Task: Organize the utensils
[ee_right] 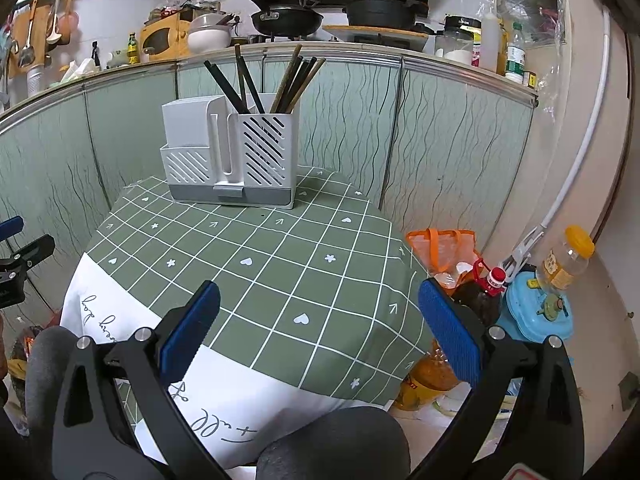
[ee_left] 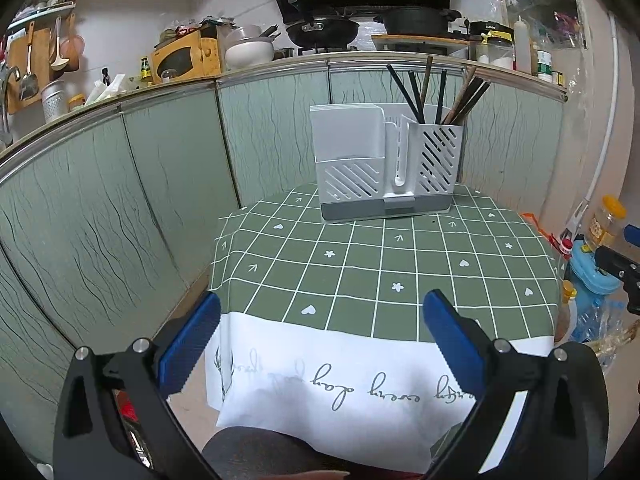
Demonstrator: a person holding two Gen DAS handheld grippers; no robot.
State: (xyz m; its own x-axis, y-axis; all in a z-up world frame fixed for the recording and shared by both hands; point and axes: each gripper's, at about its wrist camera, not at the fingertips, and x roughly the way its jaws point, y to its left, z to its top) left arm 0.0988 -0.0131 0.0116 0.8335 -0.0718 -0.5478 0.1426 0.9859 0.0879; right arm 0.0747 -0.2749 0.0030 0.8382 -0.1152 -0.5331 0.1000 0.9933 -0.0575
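Note:
A white slotted utensil holder [ee_left: 386, 164] stands at the far side of the table with the green checked cloth [ee_left: 360, 272]. Several dark and brown chopsticks [ee_left: 440, 94] stand upright in its right compartment; its left compartment looks empty. The holder [ee_right: 232, 156] and chopsticks [ee_right: 272, 80] also show in the right wrist view. My left gripper [ee_left: 320, 320] is open and empty over the table's near edge. My right gripper [ee_right: 318, 312] is open and empty over the near right part of the table [ee_right: 280, 264].
Green cabinet panels [ee_left: 160, 168] under a kitchen counter stand behind and left of the table. Right of the table on the floor are an orange bag [ee_right: 440, 248], a red-capped bottle [ee_right: 486, 292], a blue container [ee_right: 536, 312] and a yellow-lidded jar [ee_right: 566, 258].

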